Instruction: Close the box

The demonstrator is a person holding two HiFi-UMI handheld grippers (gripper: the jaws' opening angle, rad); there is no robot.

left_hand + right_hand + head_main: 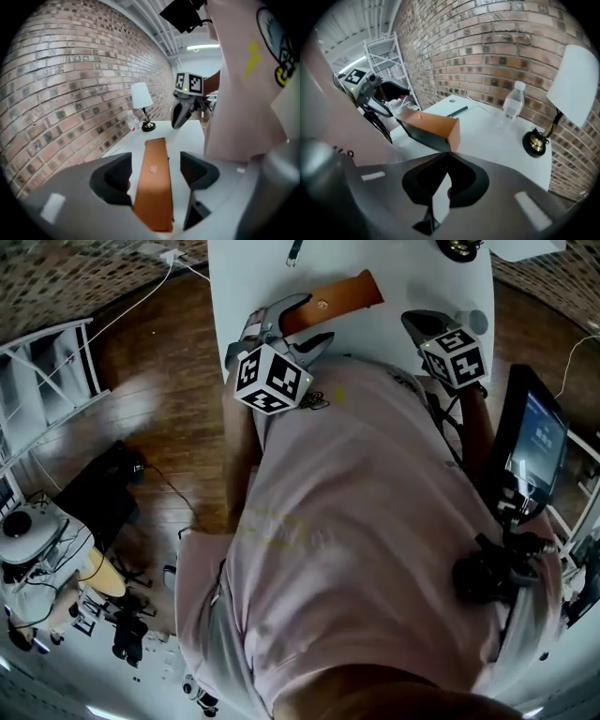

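Note:
A long brown box [330, 299] lies on the white table [394, 277]. In the left gripper view, the box [154, 187] runs lengthwise between my left gripper's [155, 168] wide jaws, with a narrow gap on each side; a small clasp shows on its top. My left gripper [298, 326] is open. My right gripper [449, 157] is shut with nothing in it and hovers to the right of the box [433, 125], which shows a dark side under its brown top. In the head view, my right gripper [424, 324] is over the table's near right part.
A clear bottle [513, 103] and a white-shaded lamp [576, 79] with a brass base stand near the brick wall. A dark pen [457, 111] lies beyond the box. The person's pink-shirted torso [366, 521] hides the near table edge. White shelving [47, 371] stands to the left.

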